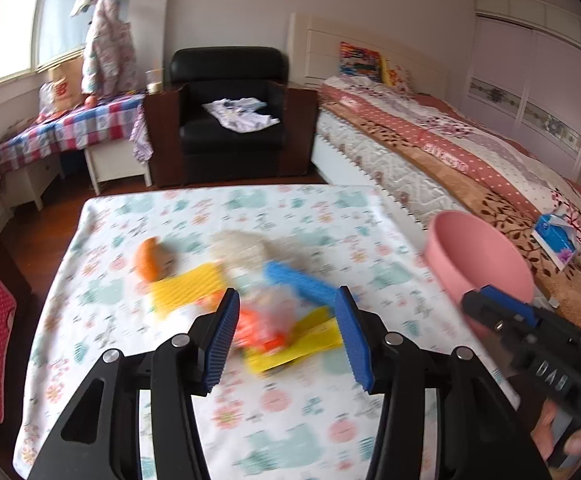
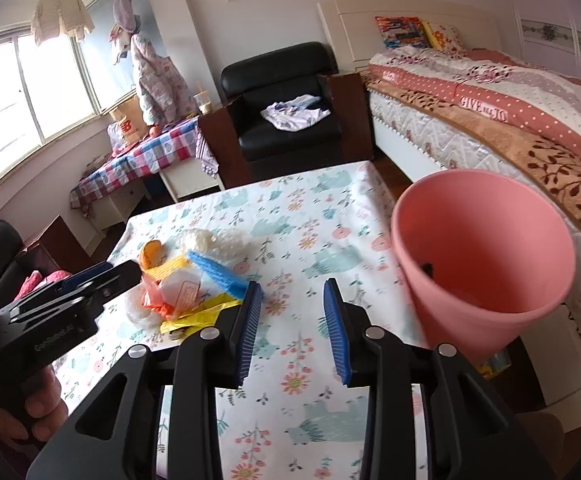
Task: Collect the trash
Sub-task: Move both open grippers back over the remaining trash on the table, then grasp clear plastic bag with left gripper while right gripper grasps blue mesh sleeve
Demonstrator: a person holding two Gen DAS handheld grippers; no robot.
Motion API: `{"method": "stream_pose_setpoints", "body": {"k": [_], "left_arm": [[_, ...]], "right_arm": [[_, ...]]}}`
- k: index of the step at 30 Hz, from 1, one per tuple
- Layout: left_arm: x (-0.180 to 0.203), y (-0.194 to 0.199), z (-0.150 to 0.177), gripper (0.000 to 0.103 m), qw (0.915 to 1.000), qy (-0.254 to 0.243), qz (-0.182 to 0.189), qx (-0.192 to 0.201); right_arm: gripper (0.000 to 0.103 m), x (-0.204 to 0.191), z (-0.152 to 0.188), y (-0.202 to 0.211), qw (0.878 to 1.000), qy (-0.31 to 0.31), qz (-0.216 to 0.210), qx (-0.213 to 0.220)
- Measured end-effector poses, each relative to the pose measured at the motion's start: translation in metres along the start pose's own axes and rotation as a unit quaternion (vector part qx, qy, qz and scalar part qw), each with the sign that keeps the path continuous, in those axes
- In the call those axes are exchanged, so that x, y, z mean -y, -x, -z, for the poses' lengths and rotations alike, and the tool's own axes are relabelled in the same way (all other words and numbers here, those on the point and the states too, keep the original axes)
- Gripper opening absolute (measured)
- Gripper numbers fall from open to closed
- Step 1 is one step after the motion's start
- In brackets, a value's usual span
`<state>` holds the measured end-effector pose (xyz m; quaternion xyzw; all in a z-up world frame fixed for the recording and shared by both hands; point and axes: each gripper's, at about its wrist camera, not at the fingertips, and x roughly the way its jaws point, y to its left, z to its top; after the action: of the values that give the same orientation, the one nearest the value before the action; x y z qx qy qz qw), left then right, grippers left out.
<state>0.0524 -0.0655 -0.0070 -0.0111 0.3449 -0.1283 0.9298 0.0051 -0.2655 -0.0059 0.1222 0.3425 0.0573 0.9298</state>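
A heap of trash lies on the floral tablecloth (image 1: 218, 216): an orange and clear plastic wrapper (image 1: 266, 320), yellow wrappers (image 1: 298, 344), a blue strip (image 1: 302, 284), a yellow pad (image 1: 186, 288), an orange peel (image 1: 150, 258) and white crumpled paper (image 1: 242, 248). My left gripper (image 1: 286, 312) is open, its fingers astride the orange wrapper. A pink bin (image 2: 486, 256) stands at the table's right edge, tilted toward me. My right gripper (image 2: 290, 308) is open and empty above the cloth, just left of the bin. The heap (image 2: 182, 292) lies to its left.
A bed (image 1: 450, 152) runs along the right, with a blue tissue box (image 1: 554, 236) on it. A black armchair (image 1: 230, 112) with a cloth stands beyond the table. A checked bench (image 1: 70, 128) sits under the window at left.
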Motion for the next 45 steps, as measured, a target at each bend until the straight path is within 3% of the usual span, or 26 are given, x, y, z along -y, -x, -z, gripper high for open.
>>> {"method": "stream_pose_setpoints", "body": {"k": [10, 14, 22, 24, 25, 29, 31, 33, 41, 43, 45], "left_arm": [[-0.074, 0.0, 0.033, 0.052, 0.9986, 0.046, -0.017, -0.023], [-0.078, -0.012, 0.038, 0.052, 0.9973, 0.063, -0.004, -0.037], [-0.068, -0.044, 0.028, 0.052, 0.9981, 0.039, -0.002, -0.047], [-0.069, -0.051, 0.027, 0.047, 0.9981, 0.035, -0.01, -0.05], [-0.07, -0.053, 0.027, 0.035, 0.998, 0.036, -0.011, -0.051], [-0.076, -0.053, 0.027, 0.029, 0.9979, 0.041, -0.007, -0.049], [-0.078, -0.05, 0.027, 0.027, 0.9982, 0.039, -0.01, -0.045], [-0.08, -0.046, 0.028, 0.026, 0.998, 0.042, -0.011, -0.045], [-0.091, -0.027, 0.026, 0.026, 0.9974, 0.061, -0.02, -0.035], [-0.092, -0.022, 0.026, 0.026, 0.9972, 0.064, -0.022, -0.031], [-0.092, -0.017, 0.024, 0.026, 0.9972, 0.066, -0.023, -0.028]], "right_arm": [[0.033, -0.019, 0.005, -0.024, 0.999, 0.021, -0.026, -0.026], [0.033, -0.025, 0.006, -0.031, 0.998, 0.025, -0.043, -0.036], [0.033, -0.033, 0.003, -0.041, 0.996, 0.049, -0.061, -0.045], [0.033, -0.035, 0.001, -0.044, 0.995, 0.053, -0.065, -0.048], [0.033, -0.036, 0.0, -0.047, 0.995, 0.055, -0.066, -0.049], [0.034, -0.042, -0.004, -0.059, 0.994, 0.065, -0.071, -0.057], [0.035, -0.046, -0.007, -0.065, 0.993, 0.071, -0.075, -0.06], [0.046, -0.049, -0.009, -0.07, 0.992, 0.076, -0.079, -0.061], [0.046, -0.062, -0.011, -0.092, 0.989, 0.111, -0.057, -0.077], [0.041, -0.061, -0.011, -0.096, 0.989, 0.108, -0.053, -0.082], [0.014, -0.058, -0.011, -0.1, 0.989, 0.101, -0.05, -0.092]]}}
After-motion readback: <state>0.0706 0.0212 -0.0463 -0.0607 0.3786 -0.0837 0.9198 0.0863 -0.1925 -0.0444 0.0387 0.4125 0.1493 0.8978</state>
